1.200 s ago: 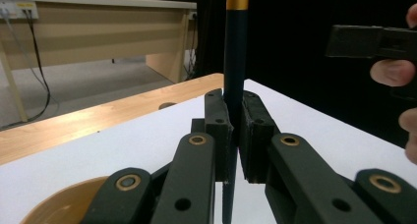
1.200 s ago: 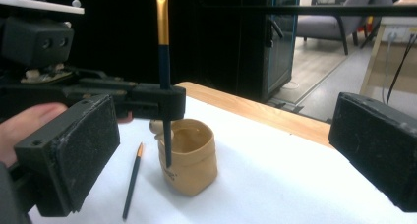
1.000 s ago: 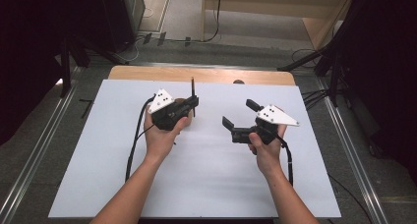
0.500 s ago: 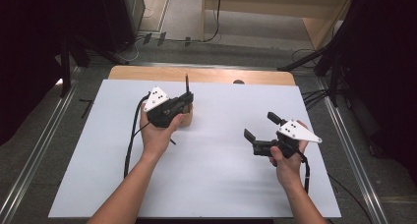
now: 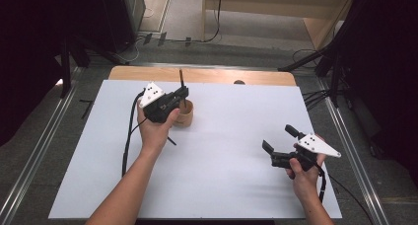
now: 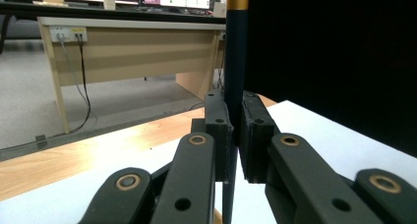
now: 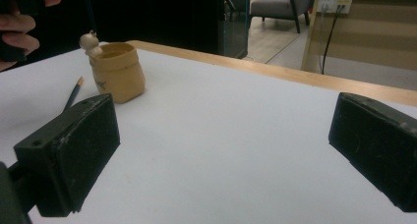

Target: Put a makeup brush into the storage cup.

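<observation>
At left on the white surface (image 5: pixel 222 151), the left gripper (image 5: pixel 183 93) pinches an upright dark pencil (image 5: pixel 181 79), its fingers closed on it, above a tan pot (image 5: pixel 186 114). Another pencil (image 7: pixel 73 94) lies beside the pot. The right gripper (image 5: pixel 277 142) has fingers wide, holding nothing.

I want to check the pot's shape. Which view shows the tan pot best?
The right gripper view: the tan pot stands whole, unobstructed. In the high view the left gripper covers part of the pot.

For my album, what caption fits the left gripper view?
Left claw pinching an upright dark pencil, with a wooden desk behind.
</observation>
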Action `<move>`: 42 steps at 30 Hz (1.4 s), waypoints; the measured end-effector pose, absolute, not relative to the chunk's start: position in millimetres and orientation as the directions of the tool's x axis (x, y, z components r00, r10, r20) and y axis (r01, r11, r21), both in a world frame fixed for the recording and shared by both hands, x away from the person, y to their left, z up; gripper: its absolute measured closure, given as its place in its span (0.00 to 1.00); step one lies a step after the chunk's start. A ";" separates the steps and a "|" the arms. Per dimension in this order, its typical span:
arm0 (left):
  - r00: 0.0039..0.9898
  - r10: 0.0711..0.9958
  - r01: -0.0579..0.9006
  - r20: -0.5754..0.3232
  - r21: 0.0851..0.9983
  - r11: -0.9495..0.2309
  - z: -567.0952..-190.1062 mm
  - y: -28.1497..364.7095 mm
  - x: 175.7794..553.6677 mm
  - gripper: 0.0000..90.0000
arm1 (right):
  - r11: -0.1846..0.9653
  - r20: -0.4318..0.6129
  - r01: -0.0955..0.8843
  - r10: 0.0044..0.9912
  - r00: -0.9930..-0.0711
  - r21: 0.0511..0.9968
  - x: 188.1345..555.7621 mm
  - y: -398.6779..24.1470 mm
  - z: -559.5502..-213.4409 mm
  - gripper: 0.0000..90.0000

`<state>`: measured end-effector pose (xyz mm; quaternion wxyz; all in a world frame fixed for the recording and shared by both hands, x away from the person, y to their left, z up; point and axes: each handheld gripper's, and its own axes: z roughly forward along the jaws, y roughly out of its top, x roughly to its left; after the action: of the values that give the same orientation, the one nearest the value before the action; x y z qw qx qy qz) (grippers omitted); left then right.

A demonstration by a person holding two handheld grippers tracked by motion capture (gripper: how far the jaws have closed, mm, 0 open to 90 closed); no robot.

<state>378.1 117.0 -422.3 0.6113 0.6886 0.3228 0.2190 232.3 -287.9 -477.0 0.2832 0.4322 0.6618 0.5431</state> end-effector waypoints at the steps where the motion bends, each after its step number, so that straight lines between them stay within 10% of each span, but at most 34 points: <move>1: 0.696 0.712 0.177 -0.093 0.983 -0.044 -422.3 117.0 378.1 0.94 | 0.036 0.095 0.264 0.880 -0.466 0.964 232.3 -287.9 -477.0 0.00; 42: 0.593 0.797 0.270 -0.116 0.961 -0.060 -463.1 110.1 375.9 0.85 | 0.018 0.114 0.295 0.897 -0.426 0.955 213.3 -306.5 -495.5 0.00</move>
<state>375.9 110.1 -463.1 0.5661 0.6898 0.3866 0.2330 213.3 -306.5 -495.5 0.2826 0.4549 0.6553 0.5328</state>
